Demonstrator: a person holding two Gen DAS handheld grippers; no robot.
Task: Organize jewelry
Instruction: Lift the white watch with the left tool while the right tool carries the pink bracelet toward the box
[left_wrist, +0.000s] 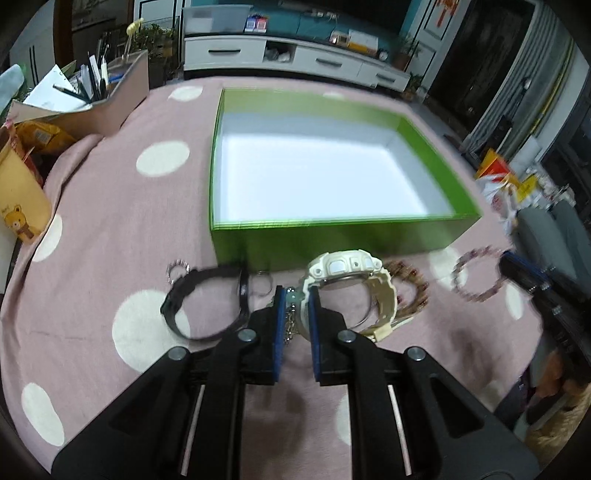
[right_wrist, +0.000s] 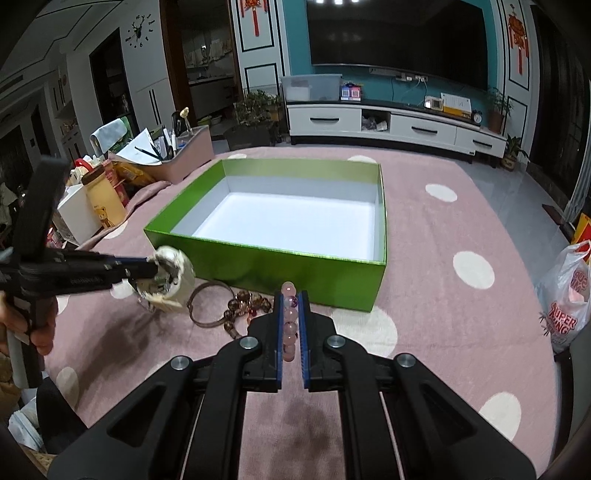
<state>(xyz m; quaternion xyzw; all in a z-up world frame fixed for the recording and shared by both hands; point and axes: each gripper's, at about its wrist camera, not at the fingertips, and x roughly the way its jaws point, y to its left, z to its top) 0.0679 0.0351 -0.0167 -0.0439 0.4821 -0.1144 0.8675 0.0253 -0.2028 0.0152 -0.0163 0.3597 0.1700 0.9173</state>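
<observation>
Pink dotted cloth; green box; seemingly black bracelet

Soft, matt pink cloth with white dots; green box looks like satiny card, white and smooth inside; glossy pink beads; cream plastic watch; matt black plastic band.

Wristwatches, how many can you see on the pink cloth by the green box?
2. The cream watch sits clamped in the left gripper, in front of the green box. The black watch lies just left of it. Other pieces there are bracelets and rings.
</observation>
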